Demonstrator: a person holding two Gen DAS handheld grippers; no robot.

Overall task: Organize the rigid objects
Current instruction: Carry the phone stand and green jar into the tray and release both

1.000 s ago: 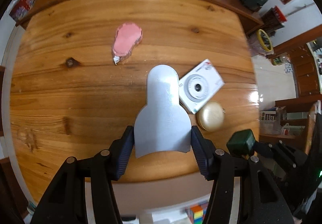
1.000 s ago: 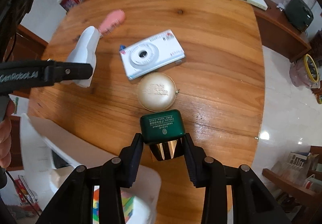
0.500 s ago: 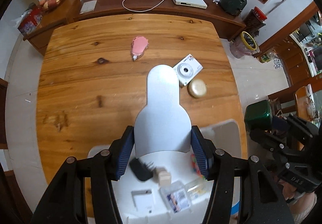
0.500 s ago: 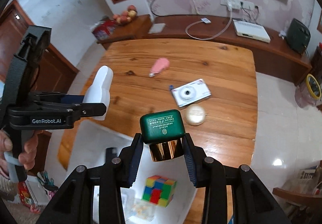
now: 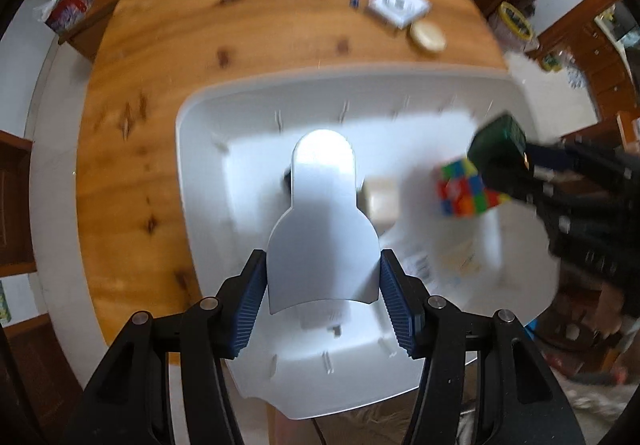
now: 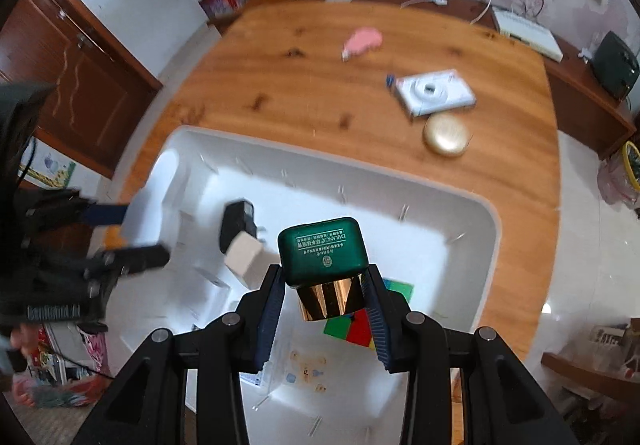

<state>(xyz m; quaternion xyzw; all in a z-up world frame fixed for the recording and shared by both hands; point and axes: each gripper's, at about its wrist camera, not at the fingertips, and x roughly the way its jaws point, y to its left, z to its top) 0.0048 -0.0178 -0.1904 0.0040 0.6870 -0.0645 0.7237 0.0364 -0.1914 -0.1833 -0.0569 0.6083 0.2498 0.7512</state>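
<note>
My left gripper [image 5: 323, 309] is shut on a pale grey bottle-shaped object [image 5: 323, 221] and holds it over the white bin [image 5: 208, 109]. My right gripper [image 6: 325, 305] is shut on a green-capped gold jar [image 6: 324, 257] above the same bin [image 6: 472, 205]; the jar also shows in the left wrist view [image 5: 498, 153]. In the bin lie a colour cube [image 5: 464, 189], a beige block [image 6: 244, 255], a black plug [image 6: 236, 221] and flat packets. The left gripper's object shows in the right wrist view [image 6: 152, 201].
On the wooden table [image 6: 304, 85] beyond the bin lie a pink object [image 6: 362, 39], a white camera [image 6: 434, 93] and a round gold case [image 6: 446, 135]. A sideboard with a router [image 6: 526, 33] and cables stands behind.
Both grippers have pulled back from the table and come down over the white bin, each still holding its object. The bin now fills the near view.
</note>
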